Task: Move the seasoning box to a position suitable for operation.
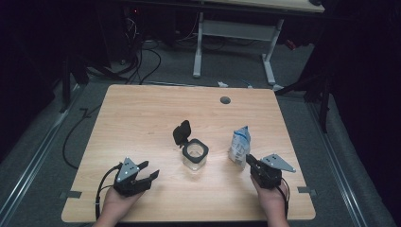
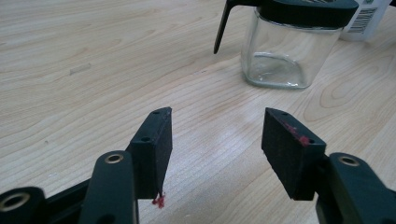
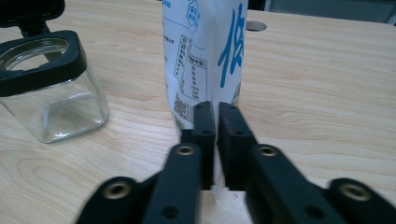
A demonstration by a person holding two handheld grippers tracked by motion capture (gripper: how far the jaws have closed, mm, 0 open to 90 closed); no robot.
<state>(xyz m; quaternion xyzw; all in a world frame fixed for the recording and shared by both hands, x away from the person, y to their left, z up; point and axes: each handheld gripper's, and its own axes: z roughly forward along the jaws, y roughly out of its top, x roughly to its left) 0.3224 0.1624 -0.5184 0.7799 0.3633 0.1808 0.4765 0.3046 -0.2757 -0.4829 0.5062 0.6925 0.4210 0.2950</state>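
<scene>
On the light wooden bench [image 1: 142,118] a square clear glass jar with a black rim [image 1: 195,156] stands near the middle, its black hinged lid [image 1: 181,132] flipped up and open at the far-left side. Just to the jar's right, apart from it, a white pouch with blue print [image 1: 239,144] stands upright. The left tool [image 1: 147,176] rests low at the near-left part of the bench, held by the person's left hand [image 1: 115,202]; its jaws are spread wide with nothing between them, and its own view shows bare wood in the gap, with the jar [image 2: 289,51] farther ahead and to the right. The right tool [image 1: 250,161] is held by the right hand [image 1: 270,198] at the near right, its tips just beside the lower part of the pouch. In the right gripper view its jaws are pressed together with a thin slit between them, directly in front of the pouch [image 3: 205,56]; whether a fold of the pouch is caught there I cannot tell. The jar [image 3: 46,88] stands to the left in that view. A round grey grommet [image 1: 225,100] sits in the far part of the bench.
</scene>
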